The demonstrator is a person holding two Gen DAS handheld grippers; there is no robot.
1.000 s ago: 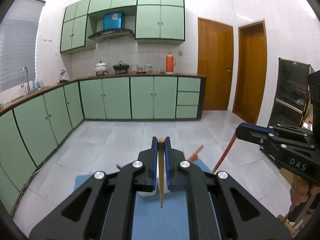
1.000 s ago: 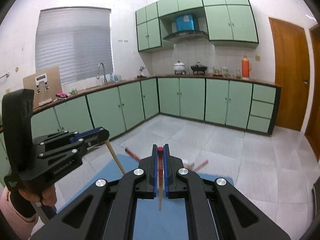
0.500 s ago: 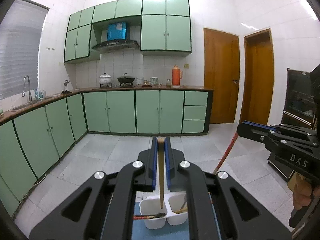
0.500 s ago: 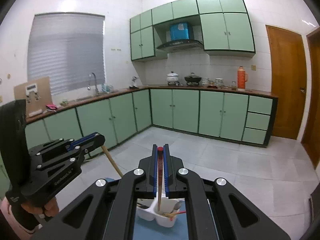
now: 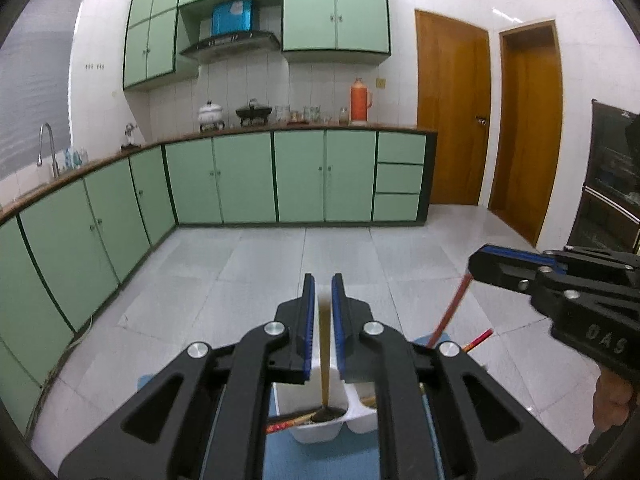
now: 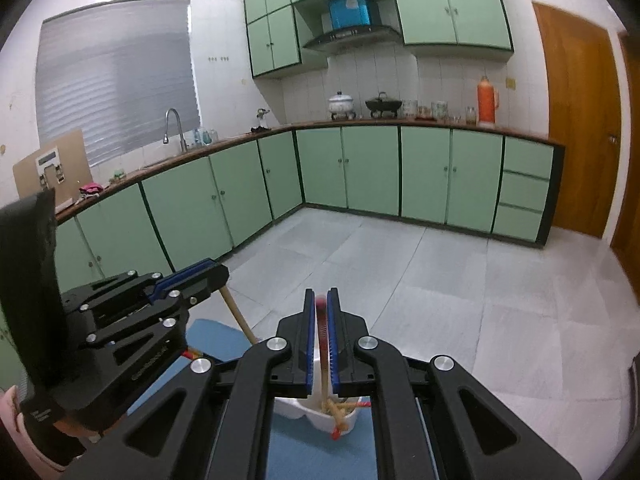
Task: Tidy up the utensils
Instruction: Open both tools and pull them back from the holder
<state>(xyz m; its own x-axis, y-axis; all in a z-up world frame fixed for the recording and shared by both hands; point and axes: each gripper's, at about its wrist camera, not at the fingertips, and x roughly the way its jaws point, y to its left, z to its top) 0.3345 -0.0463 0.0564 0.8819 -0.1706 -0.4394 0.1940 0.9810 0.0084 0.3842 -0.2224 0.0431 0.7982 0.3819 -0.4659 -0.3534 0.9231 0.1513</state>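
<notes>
My left gripper (image 5: 321,304) has its jaws slightly apart around a brown wooden spoon (image 5: 324,356), which hangs with its dark bowl in the left compartment of a white two-part utensil holder (image 5: 316,428). My right gripper (image 6: 319,316) is shut on a red-topped chopstick (image 6: 323,372), whose lower end reaches into the holder's right compartment (image 6: 340,420), among other sticks. Each gripper shows in the other's view: the right gripper (image 5: 476,268) and the left gripper (image 6: 218,278).
The holder stands on a blue mat (image 5: 320,460) at the table's far edge. A red chopstick (image 5: 288,424) lies across the left compartment. Beyond is tiled floor (image 5: 320,256) and green kitchen cabinets (image 5: 300,176).
Both grippers have tilted and lowered toward the holder, which came into view. The left jaws have opened slightly around the spoon, whose bowl now sits in the left compartment. The right chopstick's tip entered the right compartment.
</notes>
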